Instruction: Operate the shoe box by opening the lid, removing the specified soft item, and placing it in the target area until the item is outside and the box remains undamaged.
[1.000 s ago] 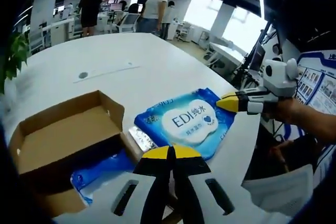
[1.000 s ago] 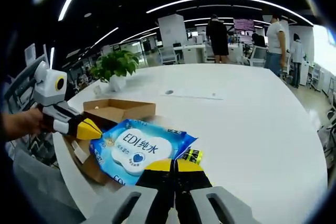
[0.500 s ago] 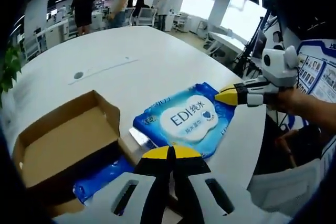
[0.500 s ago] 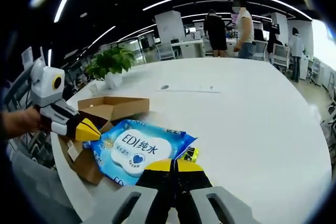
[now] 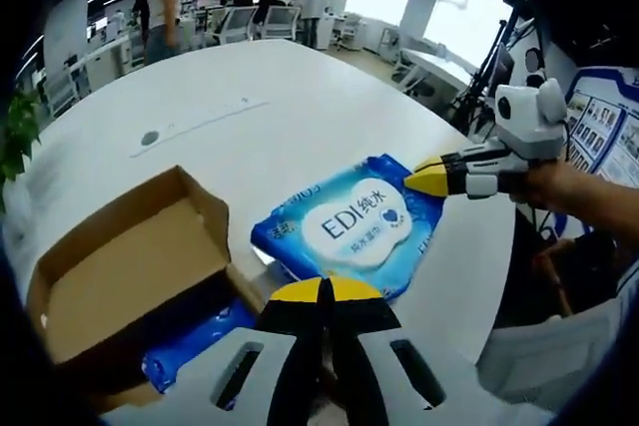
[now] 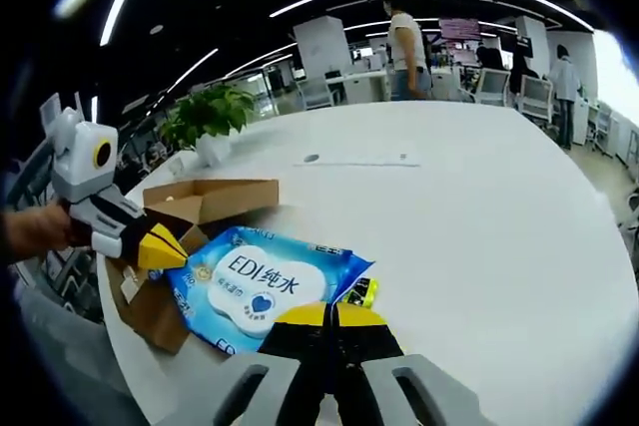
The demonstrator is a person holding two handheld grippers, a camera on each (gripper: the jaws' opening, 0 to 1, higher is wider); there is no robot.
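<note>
On the white table [image 5: 300, 117] the blue wipes pack [image 5: 354, 226] now lies flatter beside the open shoe box [image 5: 120, 266], edging lower since a second ago. Both the left gripper [image 5: 321, 291] and right gripper [image 6: 321, 314] stay closed on its edges: placement looks nearly done.

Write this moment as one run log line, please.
box: open | wipes pack: outside, on table beside box | left gripper: shut, at pack edge | right gripper: shut, at opposite edge
</note>
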